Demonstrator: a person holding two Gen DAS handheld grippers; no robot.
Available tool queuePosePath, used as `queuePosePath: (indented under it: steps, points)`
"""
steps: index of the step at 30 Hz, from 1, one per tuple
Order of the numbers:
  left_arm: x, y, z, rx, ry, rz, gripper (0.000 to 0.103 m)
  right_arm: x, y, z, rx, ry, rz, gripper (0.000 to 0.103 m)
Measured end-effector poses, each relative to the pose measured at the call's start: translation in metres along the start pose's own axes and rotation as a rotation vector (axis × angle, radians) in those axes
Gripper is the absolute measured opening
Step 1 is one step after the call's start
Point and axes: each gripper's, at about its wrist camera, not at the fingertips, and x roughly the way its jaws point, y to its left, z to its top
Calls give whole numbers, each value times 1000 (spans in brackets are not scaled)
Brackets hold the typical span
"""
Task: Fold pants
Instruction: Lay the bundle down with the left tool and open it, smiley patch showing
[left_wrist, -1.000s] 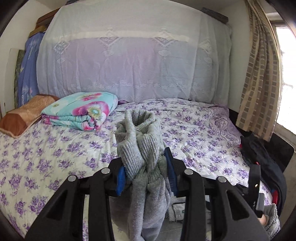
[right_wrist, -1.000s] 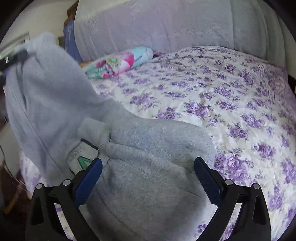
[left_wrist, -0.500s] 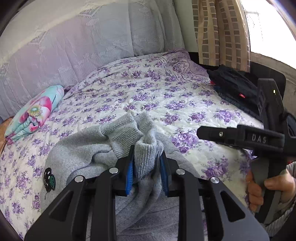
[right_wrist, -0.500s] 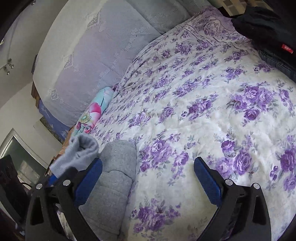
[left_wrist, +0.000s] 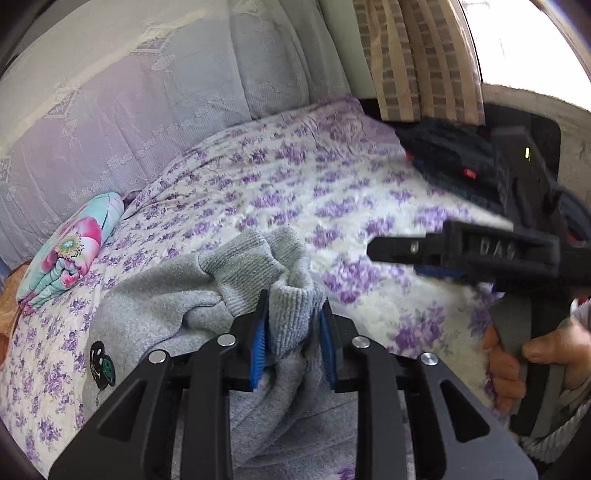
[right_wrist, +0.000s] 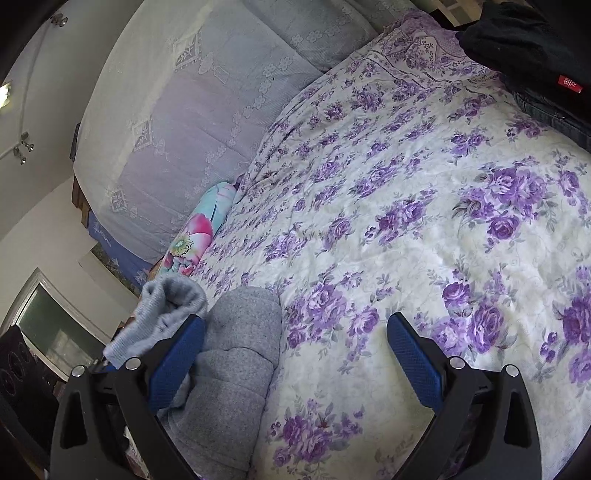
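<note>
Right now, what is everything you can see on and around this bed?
Pants: one, grey, on the near side of the bed, ribbed cuff pinched.
Bedspread: one, white with purple flowers, covering the bed.
Folded quilt: one, turquoise and pink, at the head of the bed.
Dark clothes: a pile, black, far corner.
Curtain: one, beige checked, by the window.
Left gripper: black, blue pads, shut on the cuff.
Right gripper: open, empty.
Hand: one, holding the right gripper.
</note>
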Motion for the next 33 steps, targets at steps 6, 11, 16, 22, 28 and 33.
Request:
queuePosePath:
  steps: [6, 11, 16, 22, 28, 33]
  points:
    - [-24, -32, -18, 132, -103, -51, 93, 2, 0, 0, -3, 5, -16, 99]
    - [-68, 17, -19, -9, -199, -40, 93, 3, 5, 0, -18, 7, -45, 99]
    - [-77, 113, -32, -283, -164, 110, 98, -4, 48, 7, -148, -38, -129, 99]
    - [-53, 147, -53, -426, -50, 20, 98, 18, 159, -4, -610, -52, -200, 99]
    - [-13, 106, -87, -315, 35, -23, 98, 66, 85, -16, -451, 211, -198, 99]
    - [-19, 110, -84, -318, 40, -53, 98, 58, 81, -18, -374, 213, -134, 99]
